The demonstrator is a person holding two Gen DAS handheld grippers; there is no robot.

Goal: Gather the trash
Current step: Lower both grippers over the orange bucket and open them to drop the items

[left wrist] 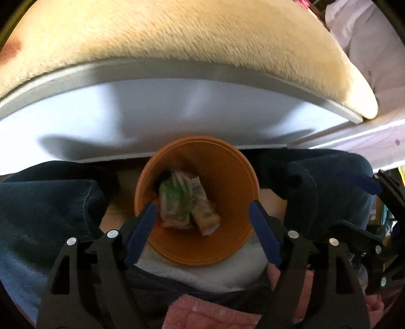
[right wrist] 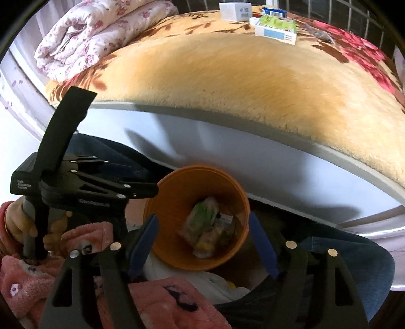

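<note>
**Mia:** What are the claws doing?

**Ben:** The left gripper (left wrist: 202,212) has its jaws spread wide. Nothing is in them. They hang right over the orange bin (left wrist: 227,162). The right gripper (right wrist: 202,227) is spread wide too, and it has nothing either. It points down at the same bin.

**Mia:** What is in the bin?

**Ben:** Crumpled wrappers (left wrist: 187,202). One is green and white, one is yellow. They lie at the bottom, touching each other. They look thin and very light. They would crush flat in a pinch.

**Mia:** Where is the bin?

**Ben:** It sits between the person's knees in blue jeans (left wrist: 48,202), just in front of the white bed side (left wrist: 152,114).

**Mia:** Is there more trash?

**Ben:** It looks like it. Far back on the fuzzy yellow blanket (right wrist: 227,83) are a white box (right wrist: 235,11), a flat box with a pale blue side (right wrist: 276,33) and a green wrapper (right wrist: 278,22) lying on it. Whether a box is trash is hard to say.

**Mia:** How should a claw take them?

**Ben:** The boxes look like card. They are stiff but may be hollow, so a soft squeeze across the narrow sides is best. The wrapper is floppy and maybe slippery. A pinch on a bunched-up part should hold it. The blanket is soft, so the claw could catch the fuzz.

**Mia:** And past those?

**Ben:** A folded flowery quilt (right wrist: 101,33) lies at the far left.
</note>
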